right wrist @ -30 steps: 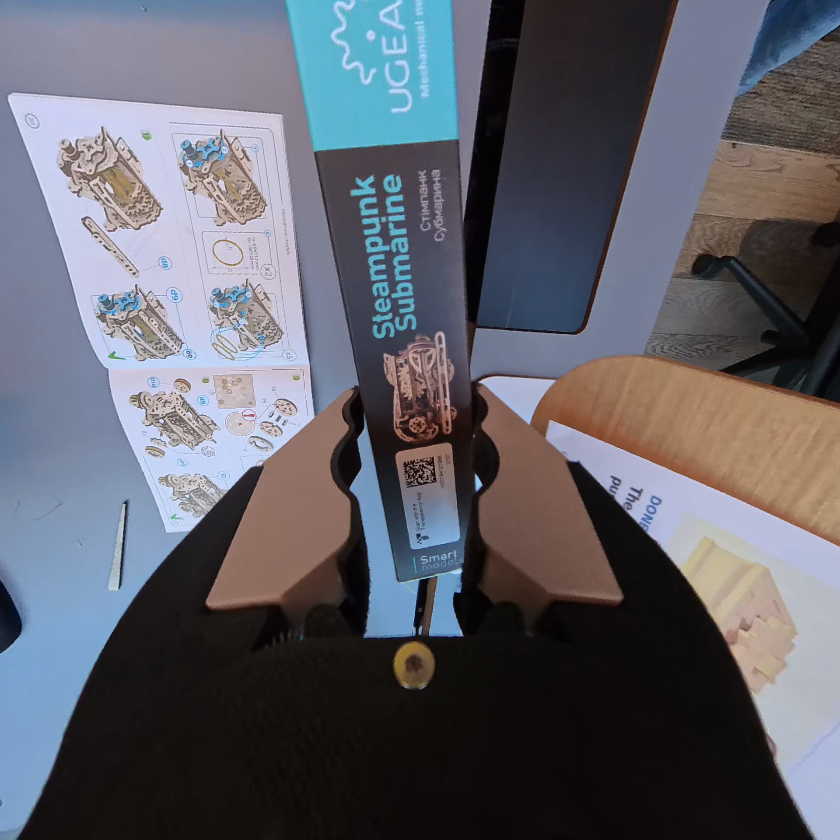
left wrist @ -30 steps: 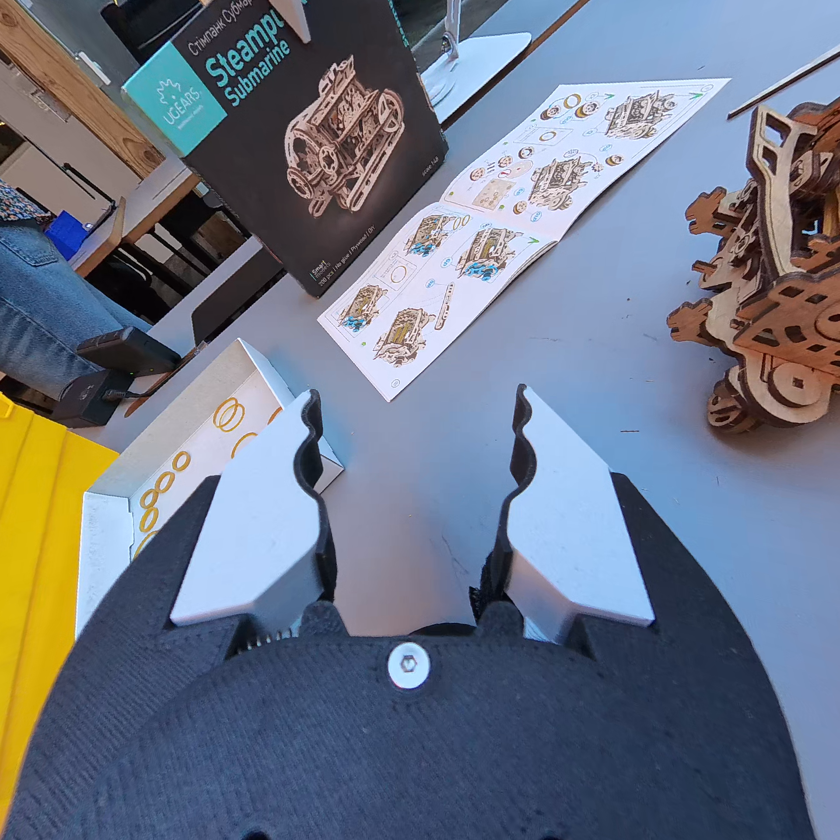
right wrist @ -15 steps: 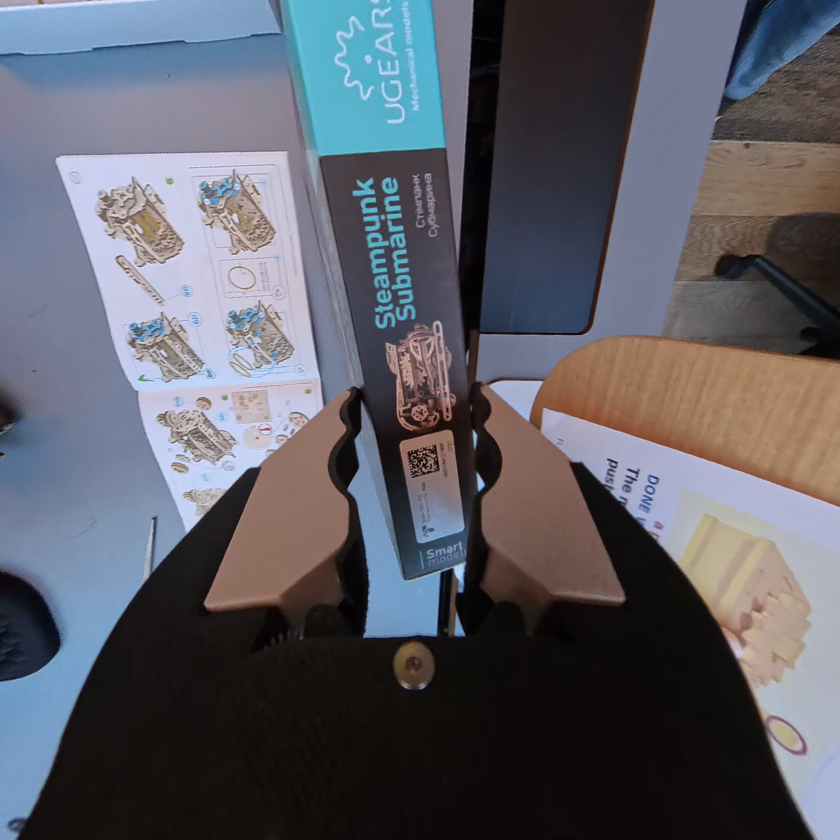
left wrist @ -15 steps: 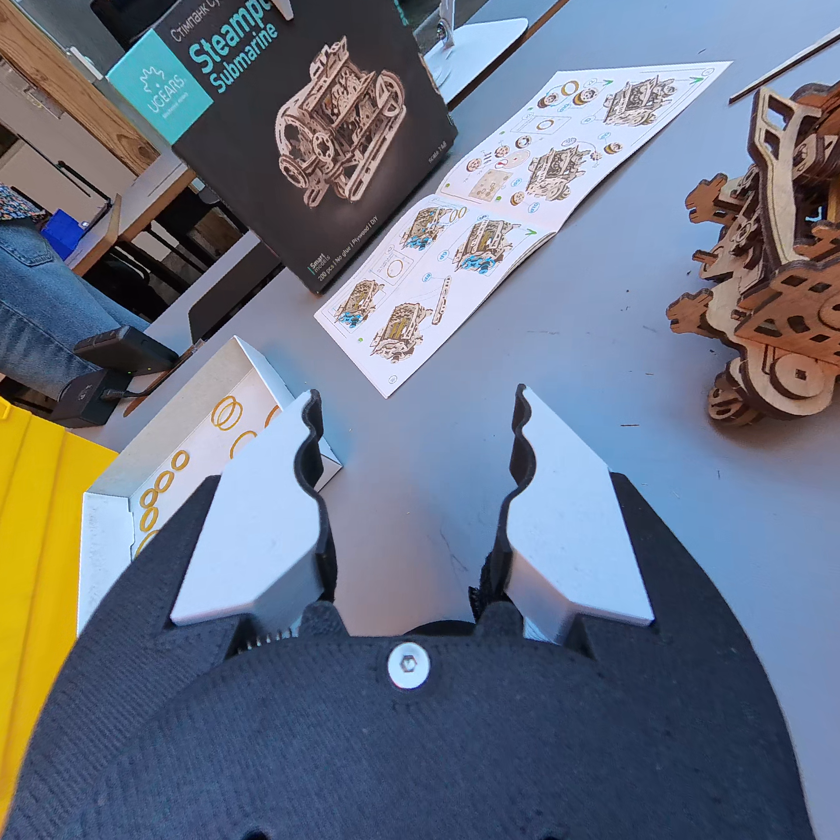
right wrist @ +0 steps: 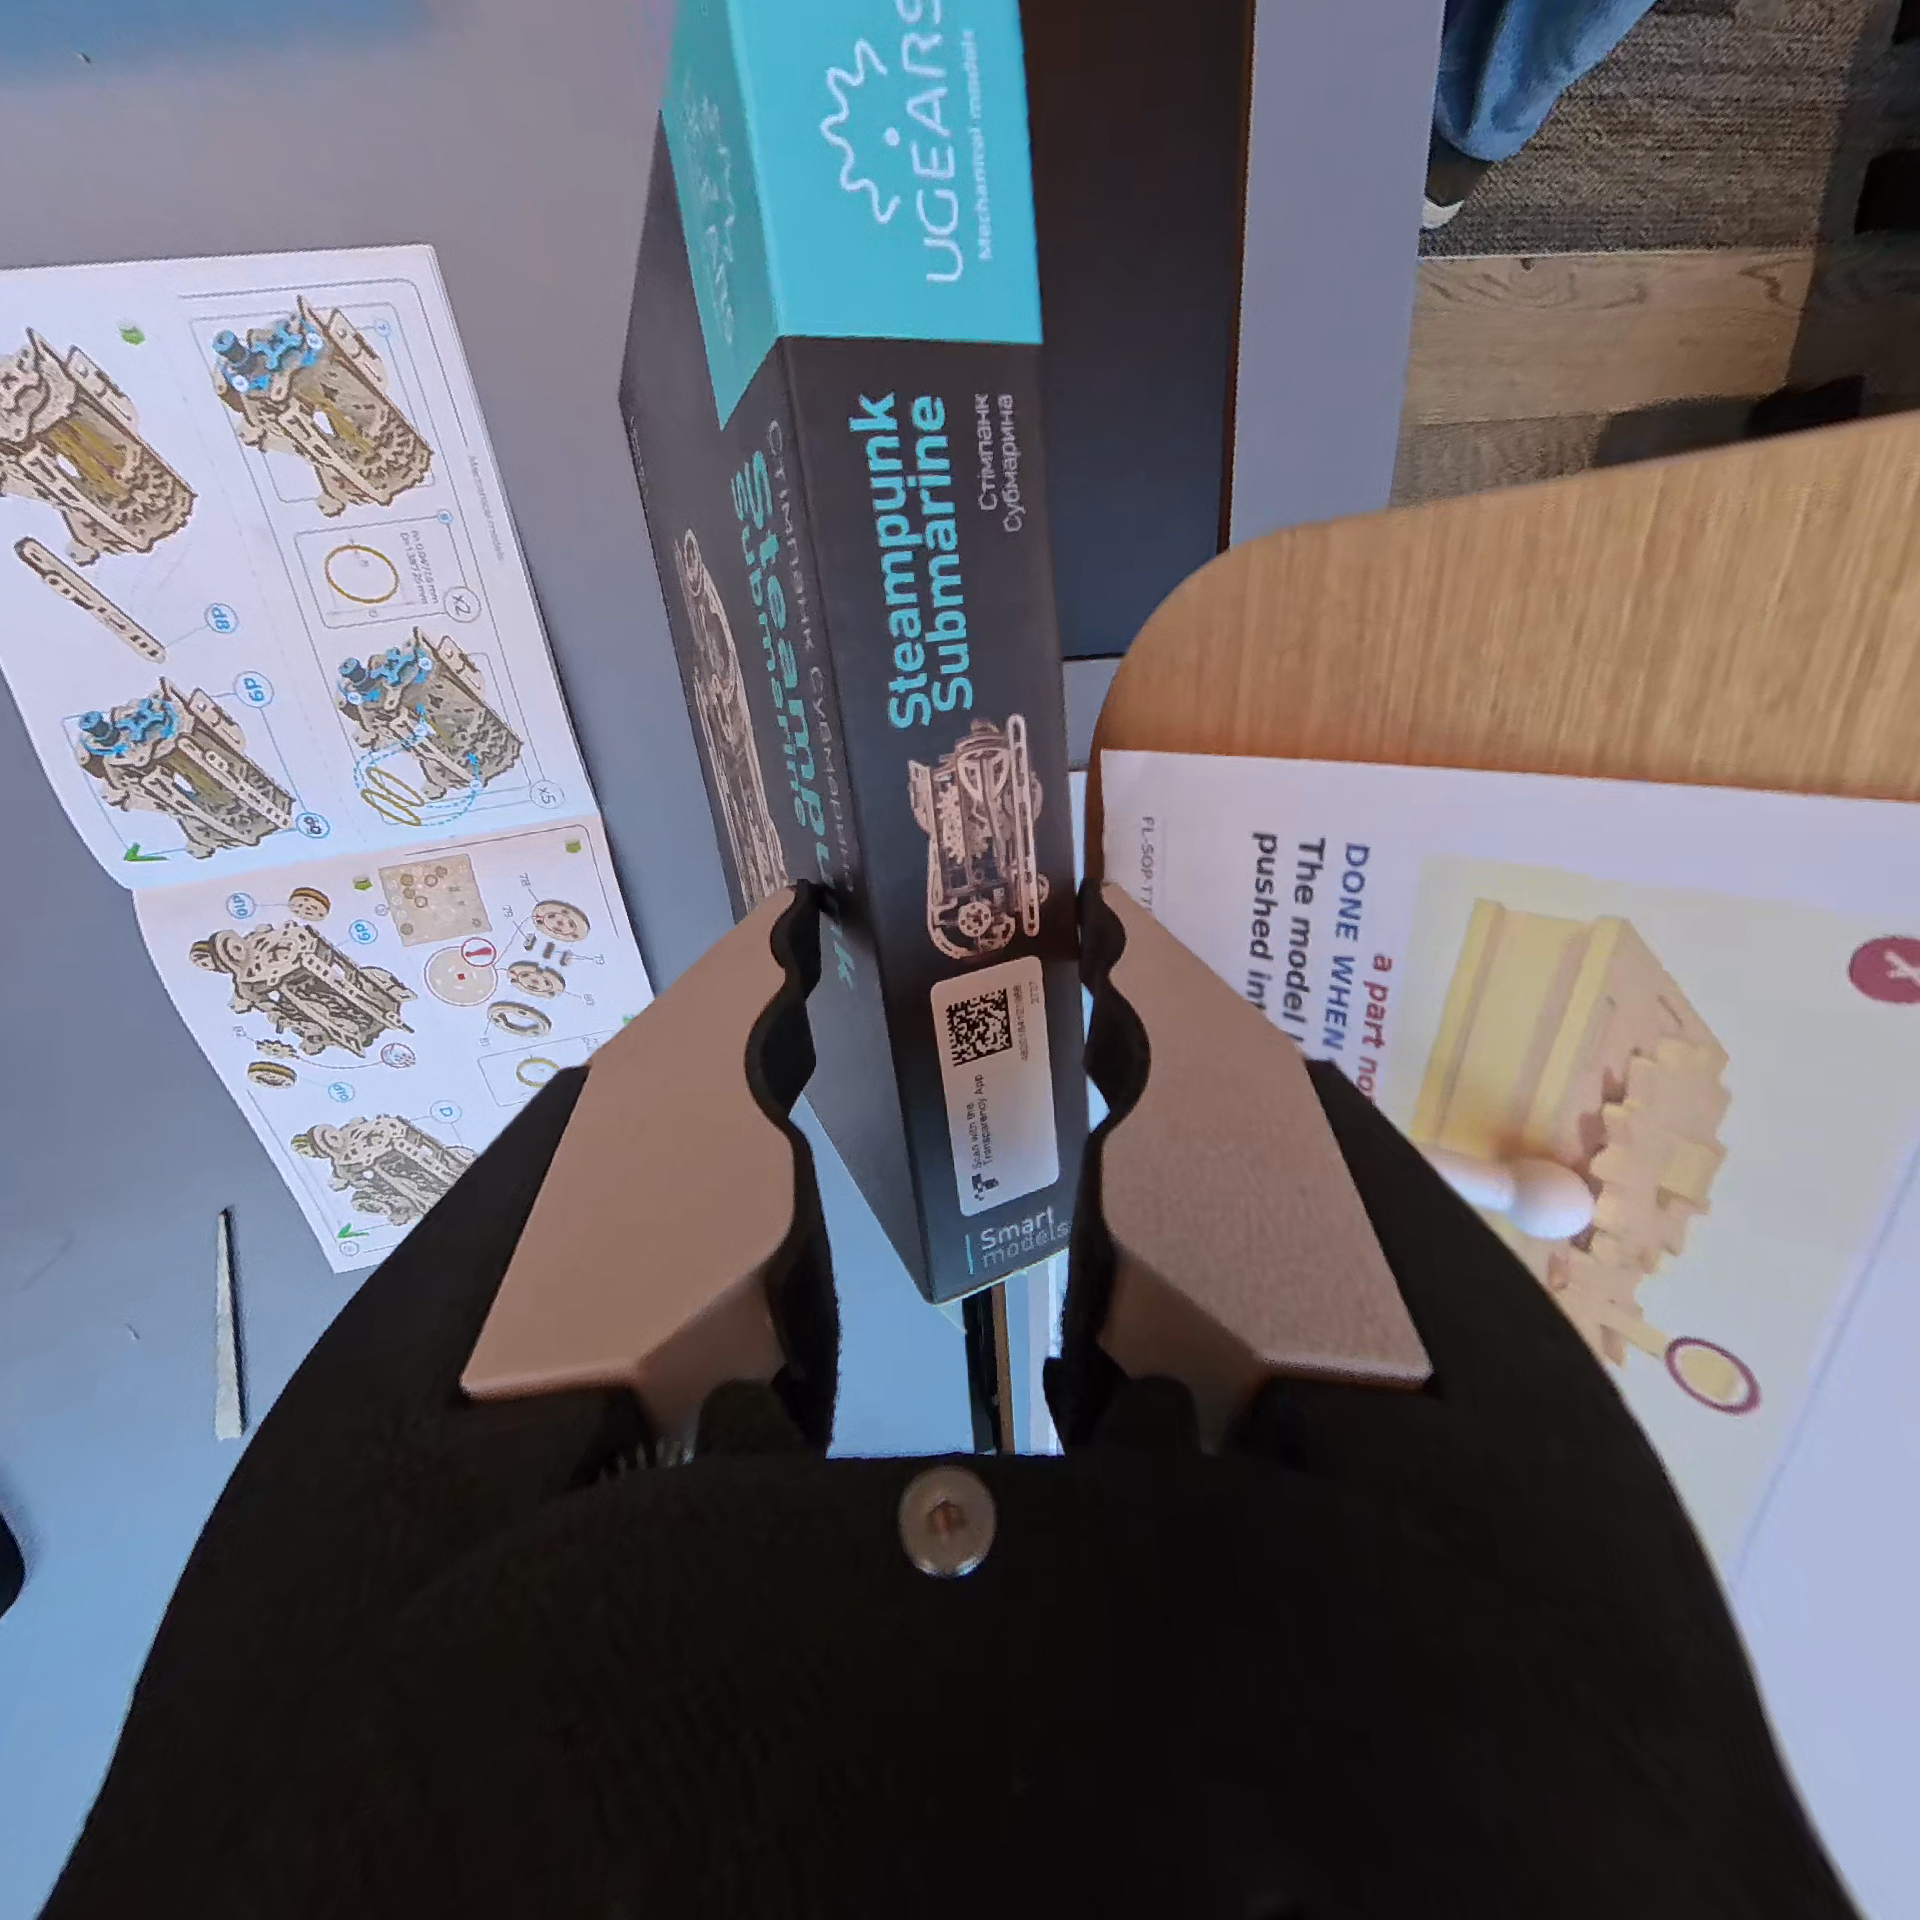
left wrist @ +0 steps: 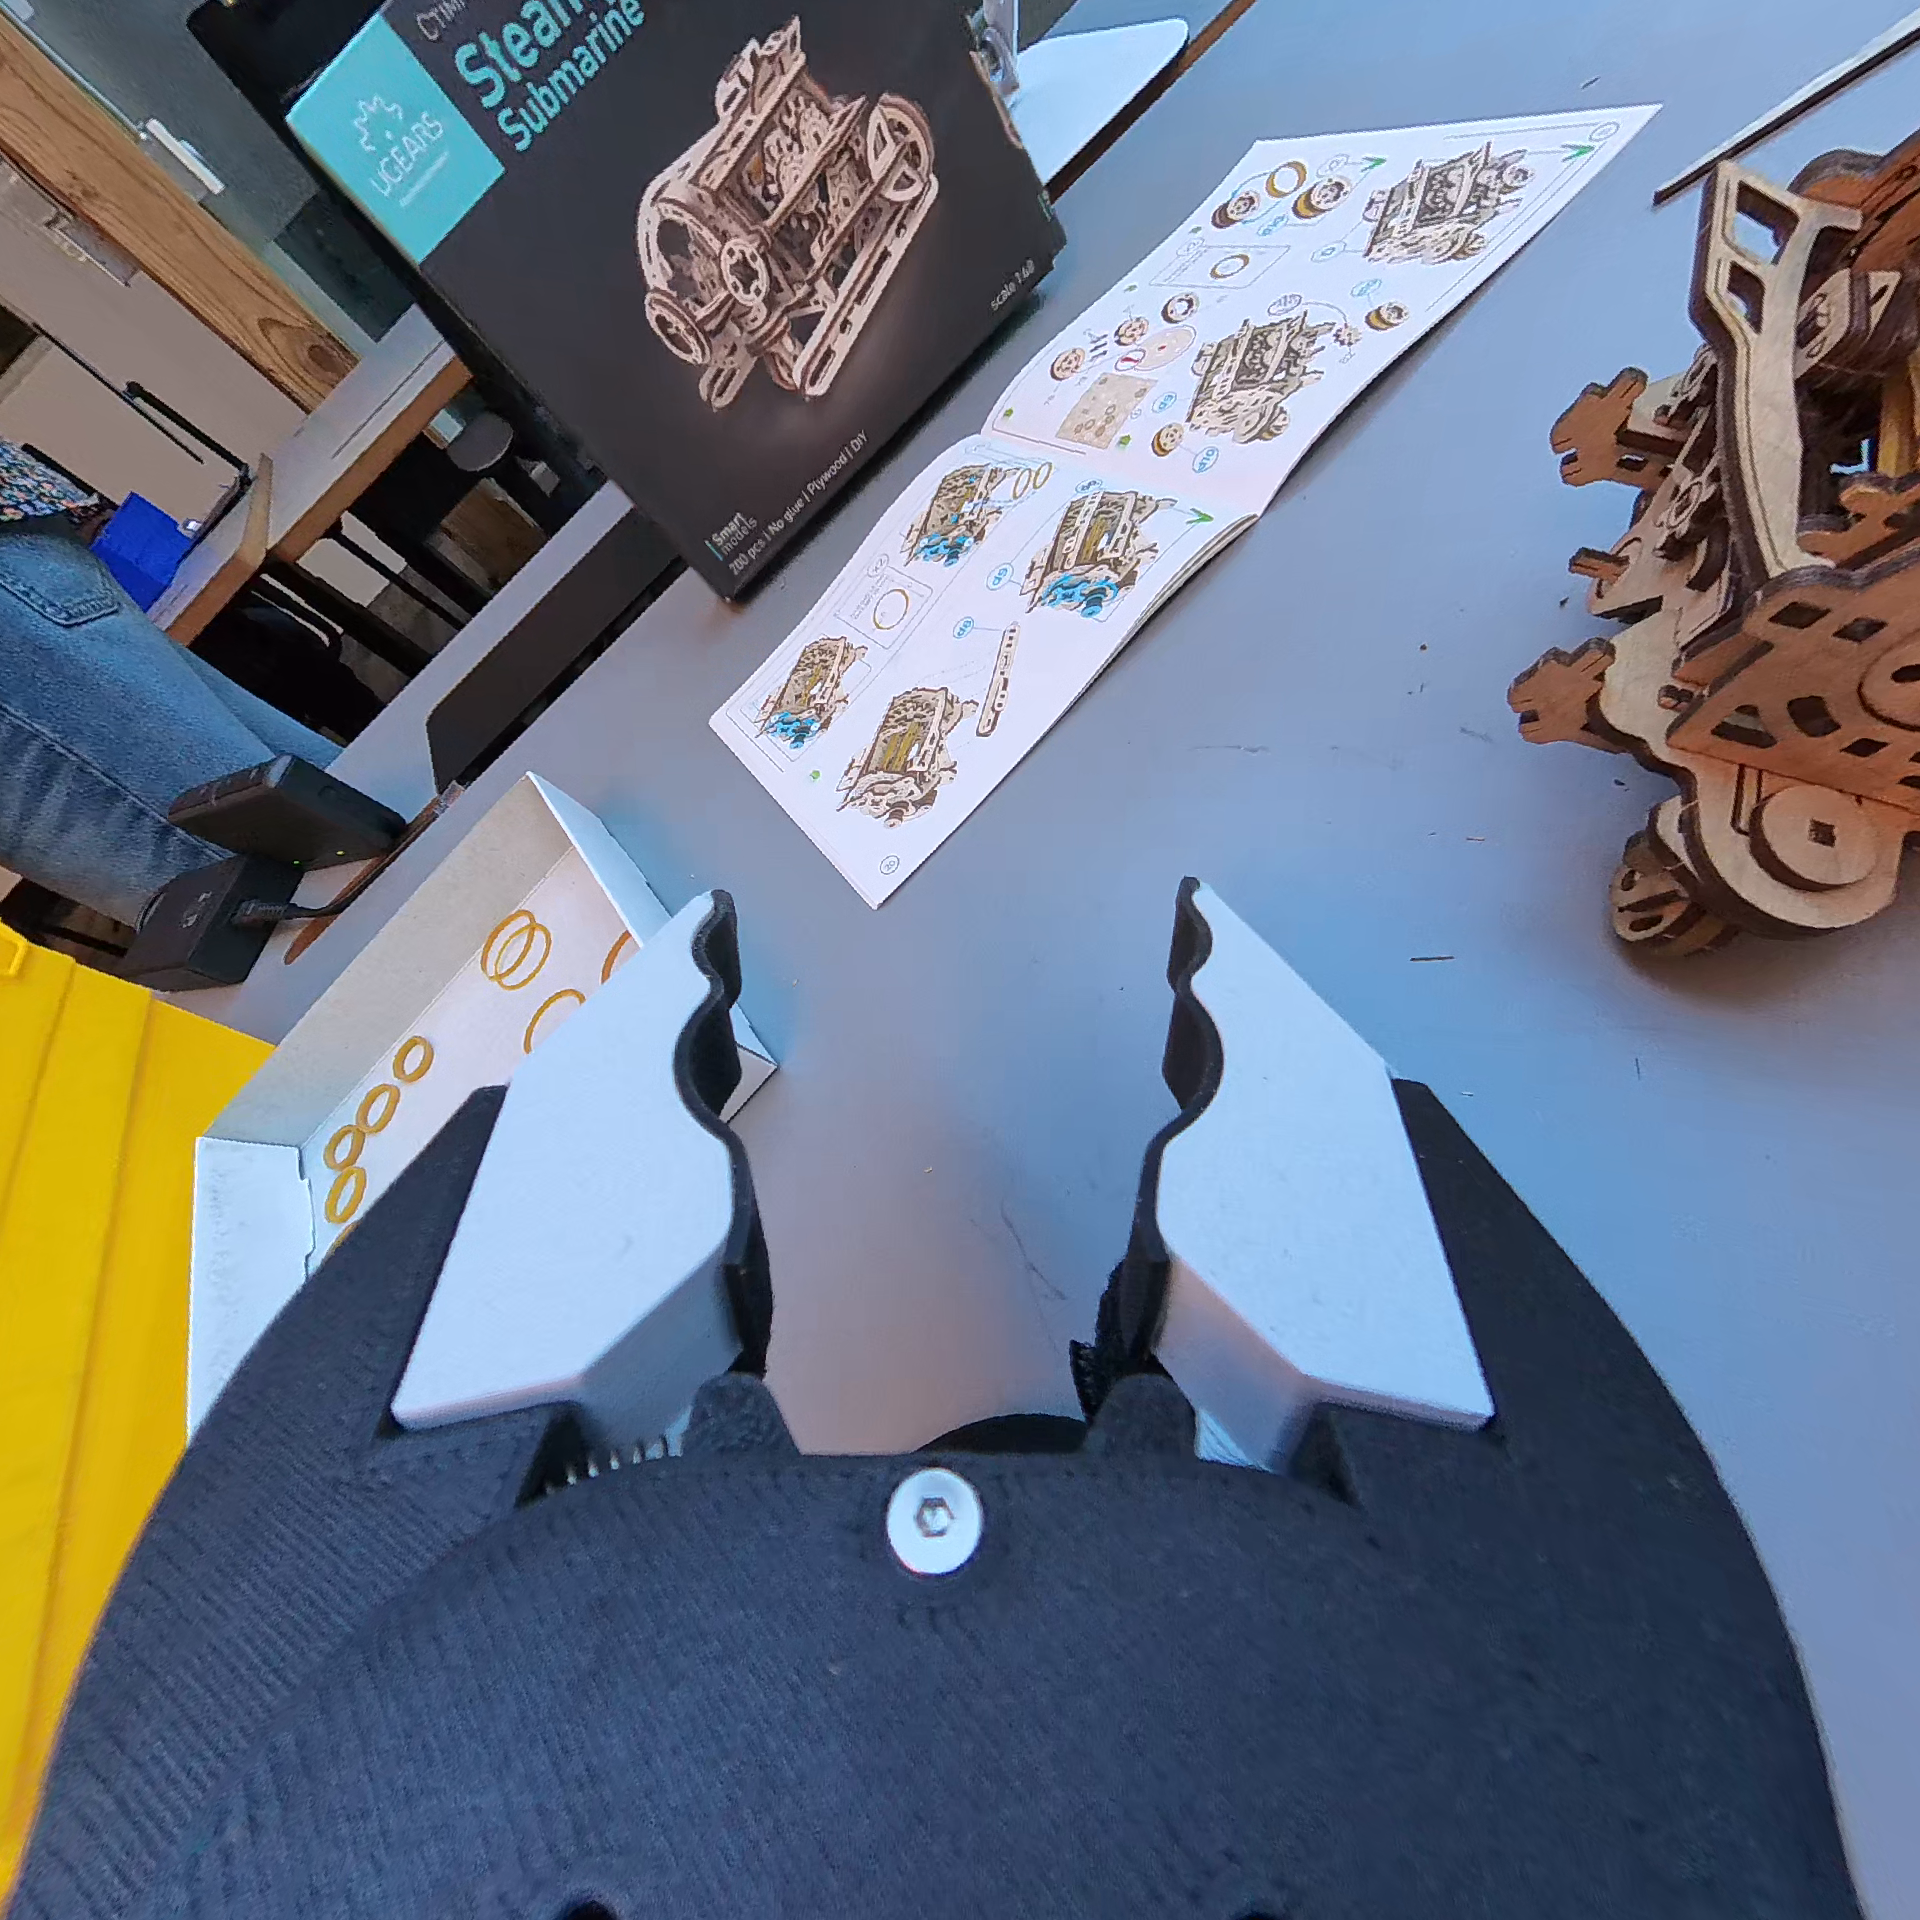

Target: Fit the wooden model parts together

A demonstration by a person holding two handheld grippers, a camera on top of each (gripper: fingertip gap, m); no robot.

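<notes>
- We take the wooden model [left wrist: 1756,582] as our landmark: a half-built plywood assembly resting on the grey table [left wrist: 1299,935].
- Our left gripper [left wrist: 951,935] hangs with its jaws wide apart and nothing between them, only bare table below.
- The model lies ahead and to the right of those jaws, well apart from them. We cannot tell which way its long axis runs, since the picture's edge cuts it off.
- The open instruction booklet [left wrist: 1132,468] lies left of the model. The white tray of rubber rings [left wrist: 457,997] is further left still, just beside the left finger.
- Our right gripper [right wrist: 945,966] has its jaws narrowed round the dark kit box [right wrist: 935,727], which runs lengthwise away from them. The model is out of that view.
- We judge the left gripper is the one free to go to the model, by swinging right and forward, while the right must first put the box down.
</notes>
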